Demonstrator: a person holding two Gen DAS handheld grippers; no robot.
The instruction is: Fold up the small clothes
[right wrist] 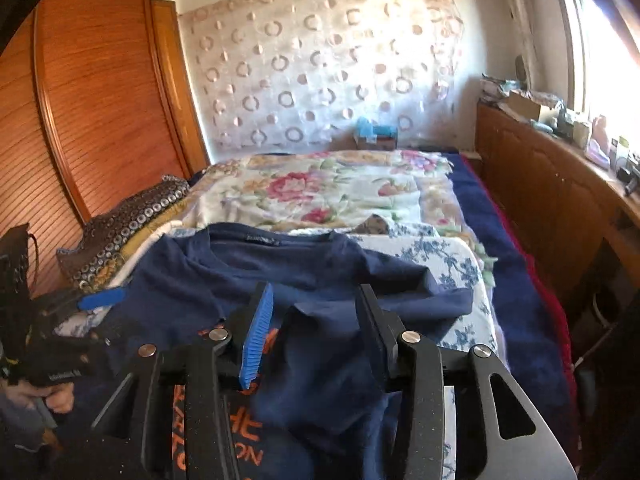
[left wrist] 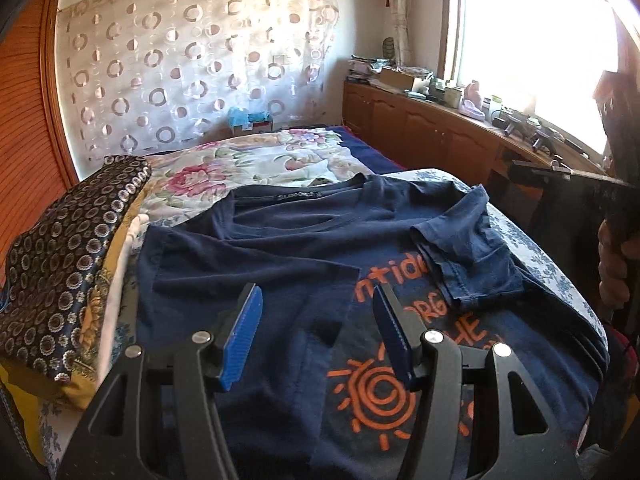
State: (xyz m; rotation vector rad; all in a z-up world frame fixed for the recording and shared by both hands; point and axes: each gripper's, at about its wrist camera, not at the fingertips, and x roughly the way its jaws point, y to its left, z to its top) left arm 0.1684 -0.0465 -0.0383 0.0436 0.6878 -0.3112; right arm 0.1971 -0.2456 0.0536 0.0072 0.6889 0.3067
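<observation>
A navy T-shirt (left wrist: 280,256) with an orange print (left wrist: 376,392) lies flat on a pad covered in blue-flowered cloth (right wrist: 452,268). Its neck points away from me. One sleeve (left wrist: 468,248) is folded in over the print, and the other side is folded in too. My left gripper (left wrist: 318,296) hovers open over the shirt's lower middle with nothing between its blue pads. My right gripper (right wrist: 316,292) is open just above the folded sleeve (right wrist: 332,360), and its pads do not press on the cloth. In the right wrist view, the left gripper (right wrist: 96,300) shows at the left edge.
A stack of patterned cushions (left wrist: 72,264) sits on the bed to the left of the shirt. A flowered quilt (left wrist: 248,164) lies beyond it. A wooden wardrobe (right wrist: 100,100) stands at the left. A low wooden cabinet (left wrist: 440,132) with clutter on top runs under the window at the right.
</observation>
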